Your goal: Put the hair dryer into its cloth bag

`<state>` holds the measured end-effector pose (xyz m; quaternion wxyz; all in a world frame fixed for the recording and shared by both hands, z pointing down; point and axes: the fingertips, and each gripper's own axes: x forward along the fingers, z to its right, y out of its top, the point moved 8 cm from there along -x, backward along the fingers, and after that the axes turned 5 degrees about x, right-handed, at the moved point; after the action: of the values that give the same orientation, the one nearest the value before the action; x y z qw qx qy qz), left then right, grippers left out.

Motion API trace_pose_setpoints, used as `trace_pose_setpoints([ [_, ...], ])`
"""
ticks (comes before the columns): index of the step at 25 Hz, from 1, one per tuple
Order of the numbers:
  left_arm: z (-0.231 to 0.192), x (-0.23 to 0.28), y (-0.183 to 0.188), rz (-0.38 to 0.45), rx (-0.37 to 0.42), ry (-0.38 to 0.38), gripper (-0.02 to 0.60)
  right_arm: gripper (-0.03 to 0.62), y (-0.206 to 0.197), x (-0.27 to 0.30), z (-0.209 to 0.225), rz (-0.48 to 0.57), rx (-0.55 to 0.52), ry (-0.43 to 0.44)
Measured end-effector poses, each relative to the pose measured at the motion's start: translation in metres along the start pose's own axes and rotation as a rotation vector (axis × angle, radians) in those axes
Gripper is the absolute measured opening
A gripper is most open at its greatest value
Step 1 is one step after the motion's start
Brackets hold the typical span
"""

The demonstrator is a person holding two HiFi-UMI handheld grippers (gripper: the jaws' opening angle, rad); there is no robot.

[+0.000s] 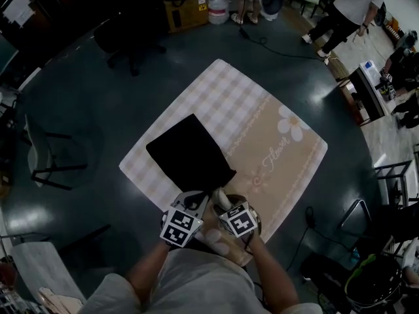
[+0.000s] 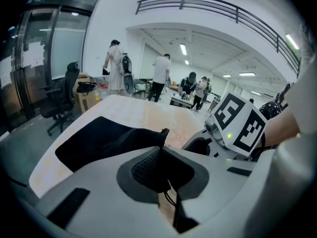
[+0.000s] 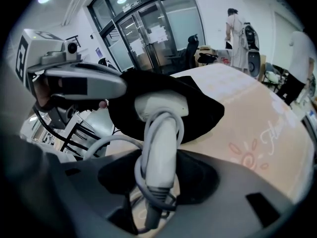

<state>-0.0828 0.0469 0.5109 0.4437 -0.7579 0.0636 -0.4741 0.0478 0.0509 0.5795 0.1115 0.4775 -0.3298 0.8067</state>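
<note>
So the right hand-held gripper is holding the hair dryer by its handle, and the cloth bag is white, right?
Not quite: the cloth bag is black, not white, as the head view shows. The right hand-held gripper does hold the hair dryer by its handle.

A cloth-covered surface (image 1: pixel 288 156), probably a table, carries a black bag (image 1: pixel 190 156), lying just ahead of the left hand-held gripper (image 1: pixel 200 200).
</note>
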Motion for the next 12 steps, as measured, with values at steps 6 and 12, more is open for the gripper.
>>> trace_pose_setpoints([
  [6, -0.007, -0.003, -0.001, -0.013, -0.007, 0.007, 0.017, 0.222, 0.007, -0.001, -0.002, 0.002, 0.002, 0.018],
  [12, -0.015, -0.005, 0.003, -0.003, -0.004, 0.004, 0.018, 0.224, 0.010, -0.012, -0.002, -0.029, 0.044, 0.071],
])
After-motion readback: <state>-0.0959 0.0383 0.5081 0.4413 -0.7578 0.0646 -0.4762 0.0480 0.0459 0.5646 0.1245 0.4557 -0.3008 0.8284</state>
